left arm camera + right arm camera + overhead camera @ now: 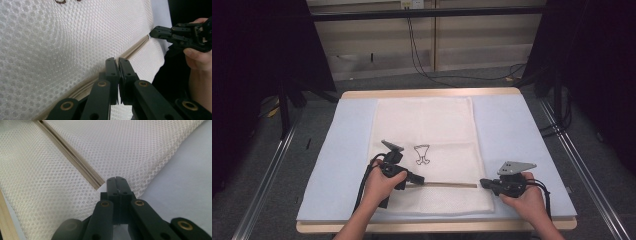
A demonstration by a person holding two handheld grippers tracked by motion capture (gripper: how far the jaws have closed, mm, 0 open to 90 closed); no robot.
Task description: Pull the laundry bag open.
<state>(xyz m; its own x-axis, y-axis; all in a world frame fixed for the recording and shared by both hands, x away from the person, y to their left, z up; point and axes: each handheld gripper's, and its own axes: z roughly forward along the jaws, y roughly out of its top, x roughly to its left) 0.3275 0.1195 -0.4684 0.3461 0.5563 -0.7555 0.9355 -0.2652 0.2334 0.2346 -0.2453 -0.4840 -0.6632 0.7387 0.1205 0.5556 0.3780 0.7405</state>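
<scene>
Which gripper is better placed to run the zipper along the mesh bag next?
Left: the left gripper sits shut on the zipper mid-bag; the right gripper pinches the mesh bag edge at the zipper's end, likely anchoring.

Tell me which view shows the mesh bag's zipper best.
The right gripper view: the zipper runs close and sharp across the mesh bag, ending beside the right gripper. The left gripper view shows it partly behind the left gripper; the high view shows a thin tan line.
</scene>
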